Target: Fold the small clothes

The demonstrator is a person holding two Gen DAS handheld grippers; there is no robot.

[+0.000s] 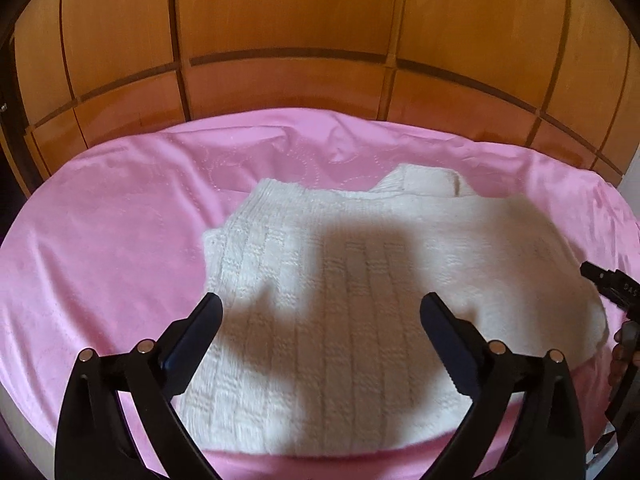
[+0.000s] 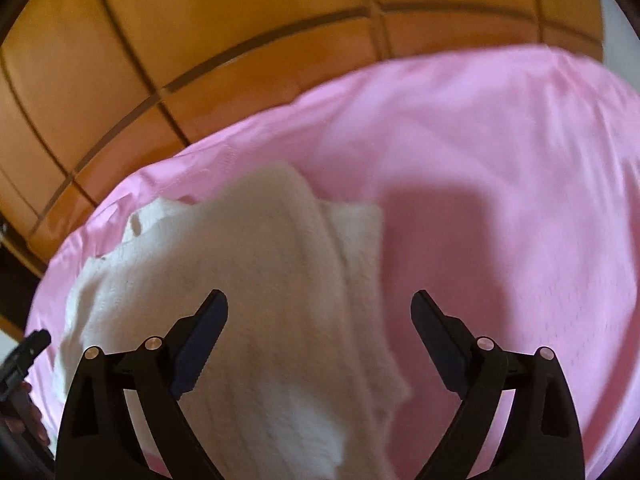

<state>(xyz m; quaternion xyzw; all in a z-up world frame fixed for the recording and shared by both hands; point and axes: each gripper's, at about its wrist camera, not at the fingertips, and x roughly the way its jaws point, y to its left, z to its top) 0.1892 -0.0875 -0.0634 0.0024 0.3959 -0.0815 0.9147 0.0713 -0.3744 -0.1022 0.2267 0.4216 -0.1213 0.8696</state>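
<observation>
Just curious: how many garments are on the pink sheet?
1: a white knit sweater in the middle of the sheet, below both open grippers. Others may lie out of view.

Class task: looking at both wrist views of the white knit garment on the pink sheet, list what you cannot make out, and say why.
- Garment near hem: left wrist view, hidden by the open left gripper.
- Knit pattern: right wrist view, motion blur.
- Right gripper: left wrist view, cut off by the edge.
- Under the sheet: covered, both views.
</observation>
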